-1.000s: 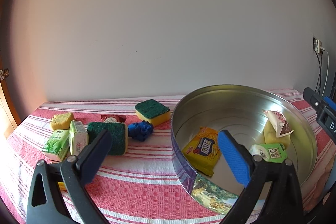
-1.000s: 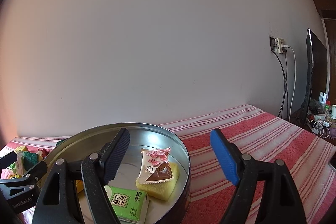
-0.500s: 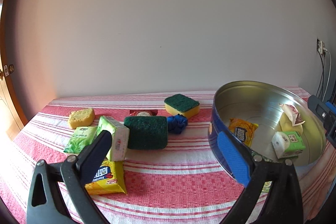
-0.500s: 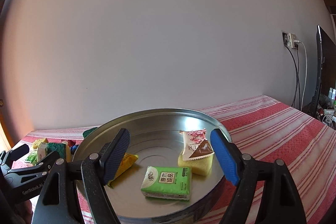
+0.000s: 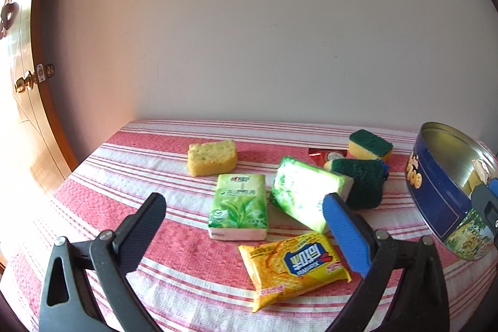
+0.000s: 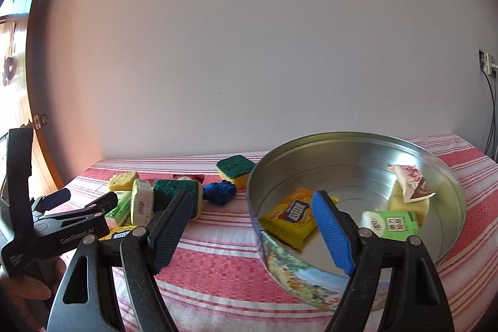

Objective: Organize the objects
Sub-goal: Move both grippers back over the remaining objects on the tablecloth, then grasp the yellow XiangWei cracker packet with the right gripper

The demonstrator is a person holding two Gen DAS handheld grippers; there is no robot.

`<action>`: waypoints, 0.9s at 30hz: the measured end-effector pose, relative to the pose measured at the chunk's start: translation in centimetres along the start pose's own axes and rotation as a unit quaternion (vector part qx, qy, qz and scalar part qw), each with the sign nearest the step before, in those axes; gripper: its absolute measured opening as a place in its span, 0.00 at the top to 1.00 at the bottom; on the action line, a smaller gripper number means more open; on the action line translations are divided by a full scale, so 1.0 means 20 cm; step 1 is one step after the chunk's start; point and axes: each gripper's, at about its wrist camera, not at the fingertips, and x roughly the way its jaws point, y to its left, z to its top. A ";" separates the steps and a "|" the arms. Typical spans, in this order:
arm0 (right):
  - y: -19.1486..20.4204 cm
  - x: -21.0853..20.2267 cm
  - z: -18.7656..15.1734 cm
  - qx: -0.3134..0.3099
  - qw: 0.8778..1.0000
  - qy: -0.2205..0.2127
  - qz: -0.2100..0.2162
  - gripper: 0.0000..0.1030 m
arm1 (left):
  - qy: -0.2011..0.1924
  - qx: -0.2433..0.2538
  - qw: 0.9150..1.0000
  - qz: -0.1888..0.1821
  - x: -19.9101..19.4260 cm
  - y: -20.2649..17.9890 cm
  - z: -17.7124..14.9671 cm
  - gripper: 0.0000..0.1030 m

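Nearest to me, the left gripper (image 5: 246,226) hangs over the striped cloth (image 5: 174,266) with its jaws spread wide and nothing between them. Just under its blue finger lies a yellow cracker pack (image 5: 295,266), flat on the cloth. Past that, a green tissue pack (image 5: 238,206) lies flat, and a second tissue pack (image 5: 306,193) beside it is tipped up on edge, leaning against a dark green scourer (image 5: 362,182). Farther back sit a plain yellow sponge (image 5: 212,157), a small red sachet (image 5: 326,154) and a green-topped sponge (image 5: 369,145) near the wall. A blue scrunchie (image 6: 219,192) lies between the scourer and the tin.

The right gripper (image 6: 252,226) is also spread wide and empty, poised at the near rim of the round tin (image 6: 298,279), its blue finger over the inside and its black finger over the cloth outside. The tin stands on the cloth to the right of the loose pile. Inside it lie another yellow cracker pack (image 6: 289,218), a green tissue pack (image 6: 392,224), and, at the far side, a pink-and-brown snack wrapper (image 6: 411,182) resting on a pale yellow sponge (image 6: 411,204). A hand (image 6: 25,291) shows at the left edge, gripping the other tool's handle. Behind everything is a bare wall, with a wooden door (image 5: 21,83) at the left.
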 end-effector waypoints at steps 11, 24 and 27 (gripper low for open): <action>0.41 0.27 -0.09 -0.017 0.986 0.140 0.088 0.21 | 0.036 -0.065 0.996 0.058 0.15 0.42 0.02 0.01; 0.73 0.54 -0.17 -0.067 0.962 0.250 0.086 0.21 | 0.059 -0.056 0.996 0.047 0.22 0.45 0.03 0.01; 0.75 0.55 -0.17 -0.082 0.962 0.250 0.076 0.25 | 0.063 -0.062 0.995 0.035 0.23 0.45 0.03 0.01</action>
